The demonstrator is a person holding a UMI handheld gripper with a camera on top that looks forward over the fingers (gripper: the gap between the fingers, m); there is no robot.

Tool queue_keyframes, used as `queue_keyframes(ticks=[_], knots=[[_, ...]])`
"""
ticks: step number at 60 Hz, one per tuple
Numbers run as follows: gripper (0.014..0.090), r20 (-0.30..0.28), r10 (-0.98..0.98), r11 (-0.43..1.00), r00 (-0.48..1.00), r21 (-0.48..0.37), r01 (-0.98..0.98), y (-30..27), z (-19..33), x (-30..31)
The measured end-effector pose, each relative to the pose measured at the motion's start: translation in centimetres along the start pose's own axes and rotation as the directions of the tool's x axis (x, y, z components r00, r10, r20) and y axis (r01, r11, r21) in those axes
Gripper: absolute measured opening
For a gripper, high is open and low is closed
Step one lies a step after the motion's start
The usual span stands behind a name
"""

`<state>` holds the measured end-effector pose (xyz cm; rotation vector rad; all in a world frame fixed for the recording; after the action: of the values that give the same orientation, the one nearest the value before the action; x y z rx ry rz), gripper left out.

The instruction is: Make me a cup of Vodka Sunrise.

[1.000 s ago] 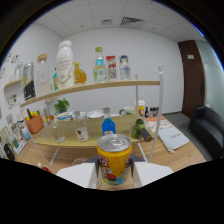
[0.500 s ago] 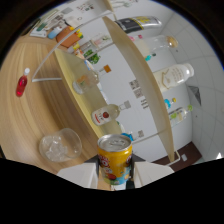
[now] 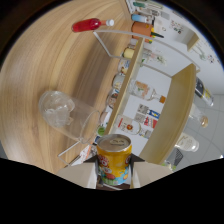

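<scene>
**Can tipped toward glass: juice pour in hand**

Gripper view: the gripper (image 3: 114,172) is clenched on a yellow drink can (image 3: 114,159), both fingers (image 3: 77,176) pressing its sides, its opened top facing fwd. The whole scene sits rotated, so the can looks tilted well over. Just ahead of the fingers, on the wooden worktop (image 3: 45,60), stands a clear glass (image 3: 67,116) w/ ice cubes inside; no coloured liquid can be made out in it yet. Further beyond, near the worktop's far edge, a red bottle (image 3: 89,24) lies on its side, prob. the grenadine. A two-tier wooden shelf (image 3: 150,95) w/ assorted bottles and cartons runs along the worktop's back edge.

Step, as judged: pouring the orange part of the drink into the glass; early-to-mid task, red syrup untouched. Next move calls for bringing the can's mouth right over the glass rim, since can and glass look offset, then tilting slowly so the stream lands on the ice, not the worktop.
</scene>
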<state>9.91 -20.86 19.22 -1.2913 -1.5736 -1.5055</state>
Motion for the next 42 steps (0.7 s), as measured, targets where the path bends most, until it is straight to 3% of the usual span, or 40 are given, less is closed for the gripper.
queue_keyframes(ticks=[9,18,26,31,37,42], knots=[[0.0497,0.001,0.112,0.993,0.994,0.027,-0.112,-0.2,-0.8,0.6],[0.0495,0.004,0.498,0.861,0.867,0.124,-0.494,-0.1,-2.4,4.7],[0.0498,0.057,0.850,0.500,0.524,0.225,-0.836,2.3,-4.3,10.1],[0.0499,0.087,0.959,0.239,0.268,0.254,-0.937,5.9,-5.6,11.8],[0.0498,0.132,0.991,-0.058,-0.029,0.223,-0.973,10.4,-5.3,11.0],[0.0499,0.134,0.972,-0.216,-0.194,0.172,-0.961,13.6,-4.2,7.9]])
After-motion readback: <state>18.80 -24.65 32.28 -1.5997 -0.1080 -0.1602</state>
